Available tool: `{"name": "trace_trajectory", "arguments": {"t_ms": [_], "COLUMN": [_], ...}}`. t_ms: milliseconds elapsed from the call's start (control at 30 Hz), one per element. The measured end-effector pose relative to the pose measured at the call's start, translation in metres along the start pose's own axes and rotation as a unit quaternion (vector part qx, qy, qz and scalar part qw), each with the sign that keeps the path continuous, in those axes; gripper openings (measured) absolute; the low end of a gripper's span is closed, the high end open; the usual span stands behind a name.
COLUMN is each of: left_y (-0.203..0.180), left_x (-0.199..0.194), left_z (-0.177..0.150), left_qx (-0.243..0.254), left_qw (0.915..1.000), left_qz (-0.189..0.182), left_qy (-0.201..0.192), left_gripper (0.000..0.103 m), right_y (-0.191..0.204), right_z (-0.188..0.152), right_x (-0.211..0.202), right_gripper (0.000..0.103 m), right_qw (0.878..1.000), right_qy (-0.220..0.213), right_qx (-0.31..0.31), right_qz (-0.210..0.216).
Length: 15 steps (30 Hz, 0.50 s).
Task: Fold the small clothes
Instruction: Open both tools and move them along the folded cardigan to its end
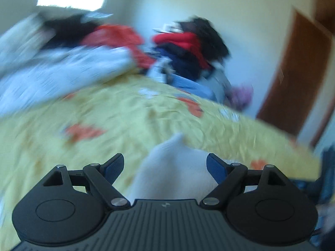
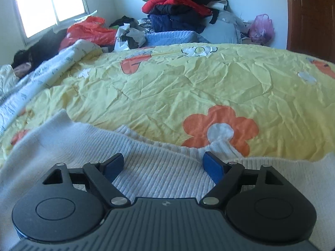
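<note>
The white knitted sweater (image 2: pixel 150 167) lies flat on the bed under my right gripper (image 2: pixel 163 165); I judge it soft, light and limp, so I would take it at a ribbed edge or corner. My jaws on both sides stand released, holding nothing, also on my left gripper (image 1: pixel 165 165). The yellow flowered bedsheet (image 2: pixel 188 87) is wrinkled, and a pile of clothes (image 2: pixel 184 2) stands by the far wall.

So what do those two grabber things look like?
They look the same. The left gripper and the right gripper each have a dark grey ribbed body with a small pale logo, two round black discs at the sides, black arms joined by silver pins, and two fingers faced with blue pads. No cables, sleeves or hands are clearly in view.
</note>
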<state>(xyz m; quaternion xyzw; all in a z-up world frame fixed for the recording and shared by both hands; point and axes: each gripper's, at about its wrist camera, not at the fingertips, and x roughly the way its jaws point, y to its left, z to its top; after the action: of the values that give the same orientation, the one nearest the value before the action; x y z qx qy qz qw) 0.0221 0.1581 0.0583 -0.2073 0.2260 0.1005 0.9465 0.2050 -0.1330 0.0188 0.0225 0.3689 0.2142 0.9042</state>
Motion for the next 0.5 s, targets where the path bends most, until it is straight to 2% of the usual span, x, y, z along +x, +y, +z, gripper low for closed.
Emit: {"name": "trace_trajectory", "arguments": {"t_ms": [67,133,200,233,300,400,500], "left_y": [0.034,0.059,0.074,0.077,0.075,0.069,0.070], "left_x": [-0.025,-0.040,-0.049,-0.048,-0.042,-0.029,-0.018], "left_z": [-0.012,-0.027,-0.041,-0.047,-0.053,-0.057,-0.068], "left_qx": [-0.097,-0.181,-0.242,-0.262,-0.278,-0.292,-0.319], "left_qw": [0.9950,0.9822,0.9681,0.9615,0.9542,0.9499,0.9395], "left_qz": [-0.019,-0.040,-0.054,-0.066,-0.086,-0.079,-0.080], "left_qy": [0.016,0.029,0.039,0.050,0.069,0.079,0.097], "left_gripper": [0.086,0.086,0.086,0.086,0.086,0.087,0.086], "right_y": [-0.001,-0.001,-0.001,-0.002,-0.003,-0.005,-0.008], "right_z": [0.000,0.000,0.000,0.000,0.000,-0.001,-0.002], "right_x": [0.000,0.000,-0.001,-0.001,-0.001,-0.003,-0.005], "right_gripper": [0.086,0.087,0.087,0.087,0.087,0.087,0.087], "right_qw": [1.000,1.000,1.000,1.000,1.000,1.000,0.999], "right_qy": [0.000,0.000,-0.001,-0.002,-0.004,-0.007,-0.011], "right_qx": [0.002,0.004,0.005,0.007,0.011,0.019,0.029], "right_qz": [0.006,0.009,0.010,0.012,0.014,0.020,0.026]}}
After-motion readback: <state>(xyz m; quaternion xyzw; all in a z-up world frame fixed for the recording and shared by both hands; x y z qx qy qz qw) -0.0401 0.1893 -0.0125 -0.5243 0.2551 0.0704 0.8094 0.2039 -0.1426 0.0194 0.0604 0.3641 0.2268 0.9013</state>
